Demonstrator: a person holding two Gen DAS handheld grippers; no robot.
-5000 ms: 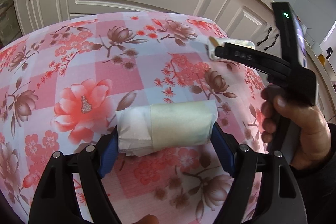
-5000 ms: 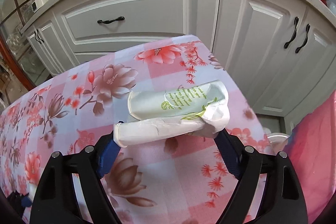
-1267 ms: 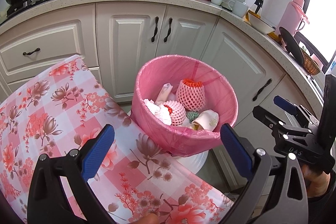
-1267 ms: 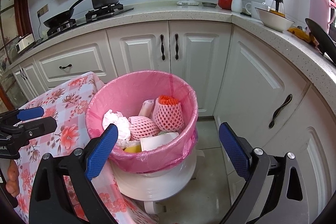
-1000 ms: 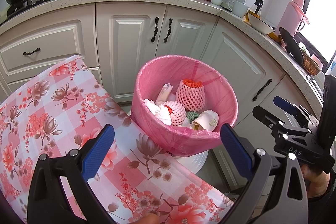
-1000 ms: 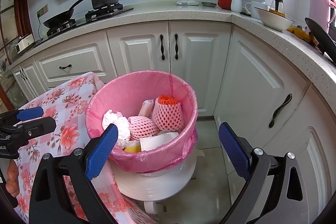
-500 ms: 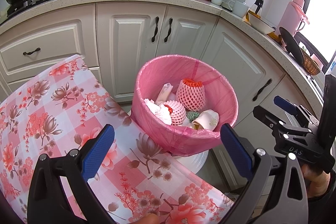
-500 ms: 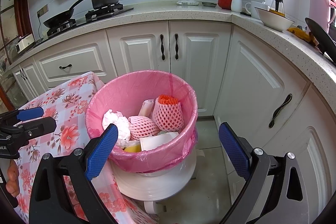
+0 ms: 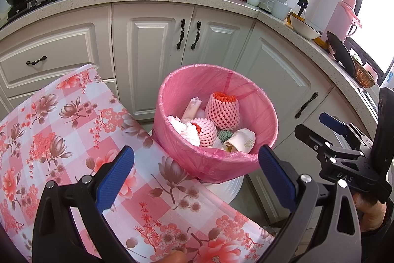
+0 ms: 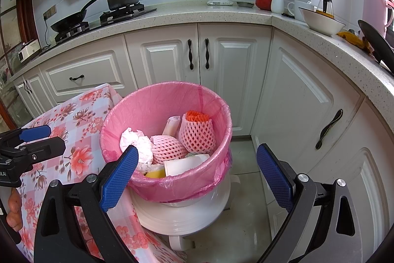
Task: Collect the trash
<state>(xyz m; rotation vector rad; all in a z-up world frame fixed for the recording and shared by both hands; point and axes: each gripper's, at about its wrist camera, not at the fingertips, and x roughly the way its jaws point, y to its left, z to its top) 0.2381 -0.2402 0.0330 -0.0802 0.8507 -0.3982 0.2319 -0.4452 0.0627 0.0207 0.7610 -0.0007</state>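
Both the left gripper (image 9: pixel 195 173) and right gripper (image 10: pixel 197 168) hang spread and empty over the pink-lined white bin (image 10: pixel 128 112) holding foam nets and wrappers, the floral tablecloth (image 9: pixel 61 120) showing no litter left.

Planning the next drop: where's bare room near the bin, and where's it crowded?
Free: the floral tablecloth left of the pink-lined trash bin, and the floor tile between bin and corner cabinets. Crowded: the bin, filled with foam fruit nets, tissue and a paper cup; the right counter with dishes.
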